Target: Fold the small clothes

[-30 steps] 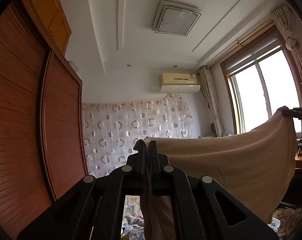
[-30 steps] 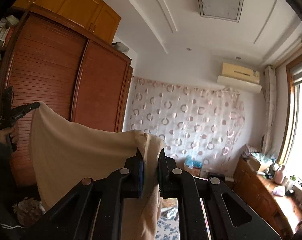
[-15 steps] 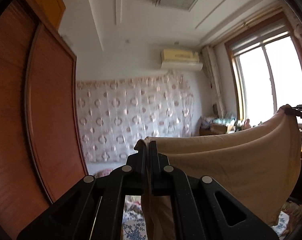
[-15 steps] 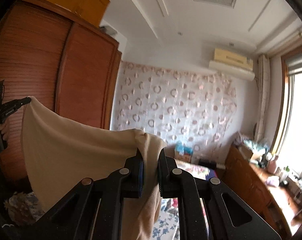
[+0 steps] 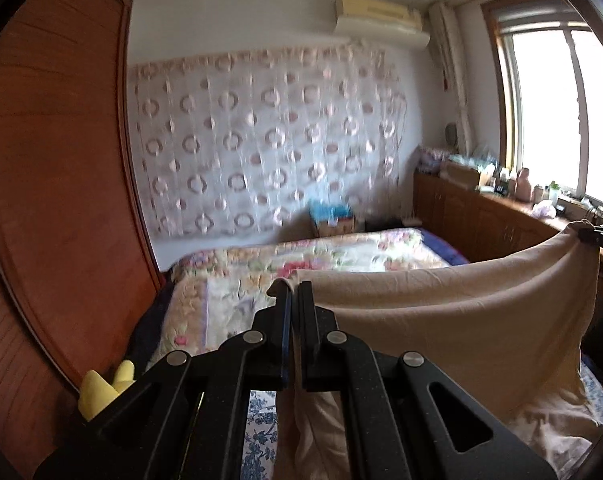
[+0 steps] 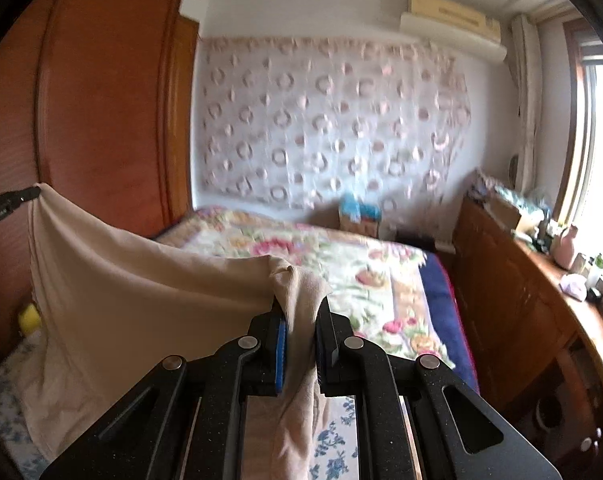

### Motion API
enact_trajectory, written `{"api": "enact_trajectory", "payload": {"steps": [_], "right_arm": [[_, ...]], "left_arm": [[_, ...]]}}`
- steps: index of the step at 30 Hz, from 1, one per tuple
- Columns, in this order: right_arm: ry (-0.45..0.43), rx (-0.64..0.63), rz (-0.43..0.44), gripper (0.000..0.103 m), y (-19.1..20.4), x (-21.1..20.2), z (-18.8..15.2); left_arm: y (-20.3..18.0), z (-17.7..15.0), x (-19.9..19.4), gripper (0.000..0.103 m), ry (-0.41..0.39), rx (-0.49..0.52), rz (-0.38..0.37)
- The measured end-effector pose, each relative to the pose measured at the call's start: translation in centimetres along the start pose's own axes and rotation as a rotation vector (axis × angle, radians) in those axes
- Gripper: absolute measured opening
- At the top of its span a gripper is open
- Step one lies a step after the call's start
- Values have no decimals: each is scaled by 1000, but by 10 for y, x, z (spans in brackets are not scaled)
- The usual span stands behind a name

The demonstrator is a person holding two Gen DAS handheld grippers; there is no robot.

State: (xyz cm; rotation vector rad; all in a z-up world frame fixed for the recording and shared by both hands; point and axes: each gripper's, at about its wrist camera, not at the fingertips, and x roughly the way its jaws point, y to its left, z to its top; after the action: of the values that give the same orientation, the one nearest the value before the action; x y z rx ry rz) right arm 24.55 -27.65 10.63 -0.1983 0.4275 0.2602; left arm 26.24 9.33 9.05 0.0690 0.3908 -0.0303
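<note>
Clamped tight on a bunched corner of the beige garment — left gripper, fingers nearly touching with only a thin fold of cloth between. Pinched likewise on the opposite corner by the right gripper, blue-padded fingers a little further apart around a thicker ribbed wad of fabric. Strung between the two grips, the garment's top edge sagging in a shallow curve, long axis running straight from one gripper to the other. Hanging below that edge as a doubled sheet, lower part pooling on the blue-flowered cover near the cameras. Seen from the left wrist, far corner up at the right rim where the other tool's tip holds it; seen from the right wrist, far corner at the left rim likewise. Neither hand nearer — each at its own end, cloth between them and below.

Further out: floral quilt on the bed ahead and lower than the held edge, a wooden wardrobe to the left, a patterned curtain on the far wall, a low cabinet under the window.

Probably mid-spread, with laying flat on the bed as the next call — top edge to go forward and down, both ends kept level so the sheet lands without twisting.
</note>
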Motion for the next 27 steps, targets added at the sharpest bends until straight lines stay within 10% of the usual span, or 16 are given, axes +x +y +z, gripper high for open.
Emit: {"api": "enact_trajectory", "payload": {"steps": [9, 19, 23, 27], "right_arm": [[135, 19, -17, 11, -5, 86, 52], [225, 39, -18, 11, -3, 115, 35], [274, 41, -32, 21, -3, 117, 30], [277, 56, -24, 42, -6, 102, 32]], "left_arm": [[2, -26, 75, 4, 116, 4, 6], [6, -58, 105, 6, 209, 8, 0], [5, -75, 109, 37, 258, 15, -35], [0, -98, 104, 42, 327, 22, -84]]}}
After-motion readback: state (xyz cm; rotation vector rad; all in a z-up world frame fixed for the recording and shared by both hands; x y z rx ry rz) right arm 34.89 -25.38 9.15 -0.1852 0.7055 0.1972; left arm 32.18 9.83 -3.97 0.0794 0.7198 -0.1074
